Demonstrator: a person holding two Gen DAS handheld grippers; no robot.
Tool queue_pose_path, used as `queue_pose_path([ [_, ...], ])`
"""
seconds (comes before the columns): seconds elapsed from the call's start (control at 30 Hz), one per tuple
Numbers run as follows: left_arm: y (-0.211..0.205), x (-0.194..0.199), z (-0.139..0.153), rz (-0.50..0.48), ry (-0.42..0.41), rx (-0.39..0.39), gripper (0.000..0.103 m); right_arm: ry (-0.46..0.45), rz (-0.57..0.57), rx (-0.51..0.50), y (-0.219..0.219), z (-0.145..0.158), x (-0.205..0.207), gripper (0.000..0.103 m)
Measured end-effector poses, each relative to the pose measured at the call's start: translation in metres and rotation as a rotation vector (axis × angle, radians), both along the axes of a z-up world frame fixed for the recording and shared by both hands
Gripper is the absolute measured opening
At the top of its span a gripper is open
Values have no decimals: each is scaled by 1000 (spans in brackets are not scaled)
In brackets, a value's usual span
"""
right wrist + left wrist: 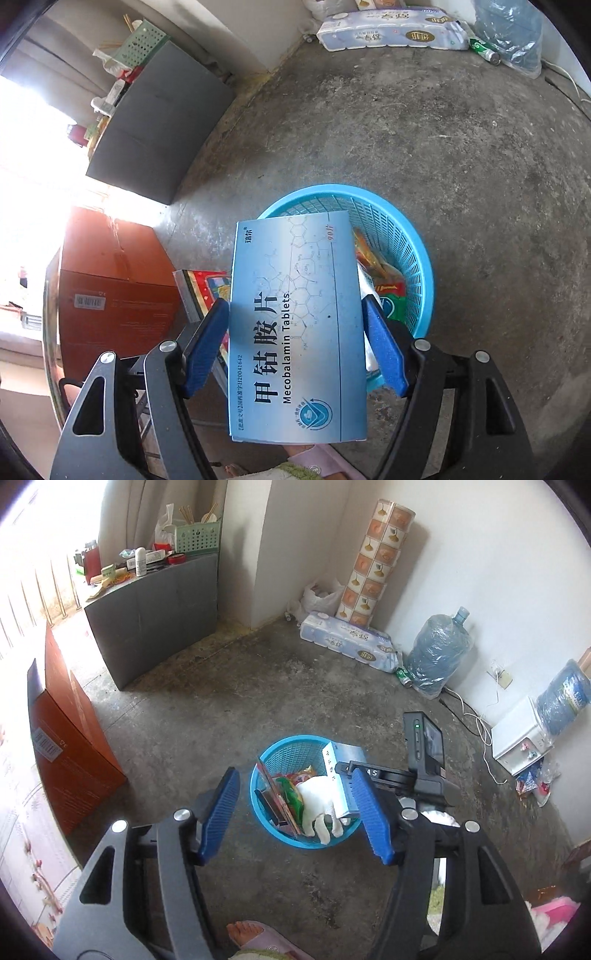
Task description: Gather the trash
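A blue mesh basket (266, 760) (406, 236) stands on the concrete floor and holds snack wrappers (291, 788), a flat red pack (271, 794) and a white glove (317, 801). My left gripper (294, 773) hovers over it, open, with nothing between its blue pads. My right gripper (294, 303) is shut on a blue medicine box (295, 314) (347, 755): a pad presses on each long edge. The box hangs tilted over the basket's near side and hides part of the contents. In the left wrist view the right gripper's fingers are hidden behind my left finger.
An orange carton (70, 746) (118, 280) stands left of the basket, with a grey cabinet (155, 616) behind it. A toilet-roll pack (347, 638), a green can (403, 675) and a water bottle (439, 653) line the far wall. A slippered foot (255, 936) is below.
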State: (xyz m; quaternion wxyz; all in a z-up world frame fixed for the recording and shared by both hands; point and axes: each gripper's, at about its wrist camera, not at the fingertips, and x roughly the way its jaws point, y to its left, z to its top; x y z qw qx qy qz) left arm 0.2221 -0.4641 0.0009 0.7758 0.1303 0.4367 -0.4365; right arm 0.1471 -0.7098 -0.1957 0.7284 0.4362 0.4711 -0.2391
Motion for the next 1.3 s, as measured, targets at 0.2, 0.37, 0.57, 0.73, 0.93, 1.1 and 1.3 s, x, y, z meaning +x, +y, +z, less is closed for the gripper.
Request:
queue_pose_path([
  [0.2, 78, -20, 30, 21, -39, -13, 65, -5, 17, -32, 16, 5, -2, 76],
  [0.37, 138, -44, 42, 52, -88, -38, 65, -33, 28, -83, 38, 32, -36, 76],
  [0.57, 202, -79, 52, 109, -110, -124, 69, -97, 55, -184, 79, 90, -98, 76],
  [0.73, 259, -113, 62, 198, -161, -209, 82, -224, 129, -337, 143, 162, -148, 76],
  [0.93, 314, -154, 78, 334, -216, -257, 93, -424, 199, -626, 249, 249, -193, 97],
  [1.1, 352, -174, 79, 470, -153, -286, 94, -515, 266, -716, 320, 285, -203, 97],
  [1.3, 374, -197, 63, 666, -238, -126, 94, -430, 457, -757, 395, 287, -193, 97],
])
